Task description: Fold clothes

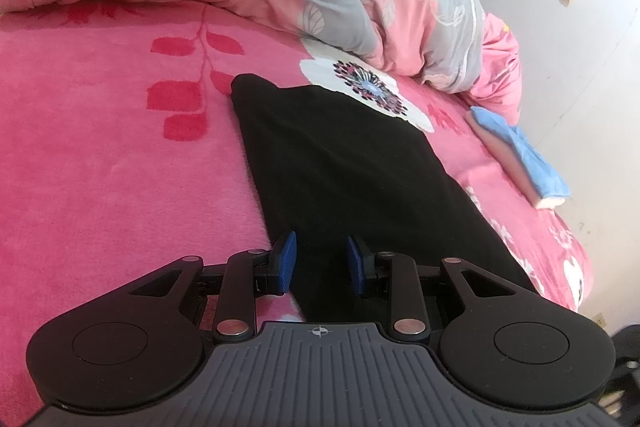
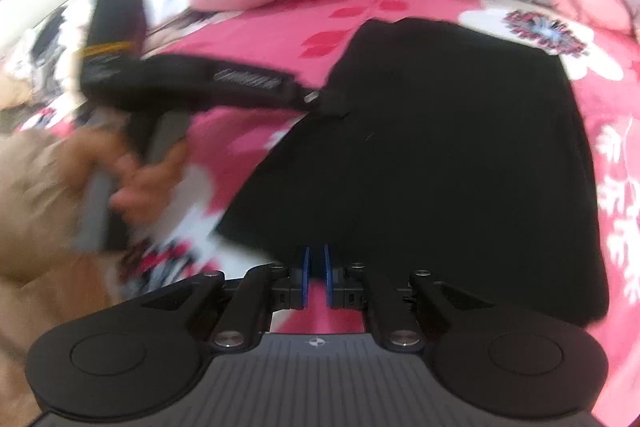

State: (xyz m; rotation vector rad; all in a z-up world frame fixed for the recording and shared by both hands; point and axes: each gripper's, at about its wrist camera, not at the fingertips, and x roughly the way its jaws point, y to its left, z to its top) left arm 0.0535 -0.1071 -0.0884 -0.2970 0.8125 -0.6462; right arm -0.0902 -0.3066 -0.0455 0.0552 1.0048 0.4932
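One black fabric garment point(image 1: 344, 163), folded into a long flat strip, lying on the pink floral plush bed point(image 1: 112, 155). Two grippers: left gripper point(image 1: 322, 261) parted, poised over the garment's near end, nothing pinched; right gripper point(image 2: 316, 277) clenched almost fully, blue pads at the garment's near edge, any pinched cloth indiscernible. Left side of right view blurred; near hem hidden behind gripper bodies.

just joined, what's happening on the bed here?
A person with a handheld gripper in each hand is folding a black garment laid on a pink floral bedspread. The left gripper sits at the garment's near edge, jaws partly apart with black cloth between them; whether it grips is unclear. The right gripper is nearly shut at another edge, though a grip isn't clear.
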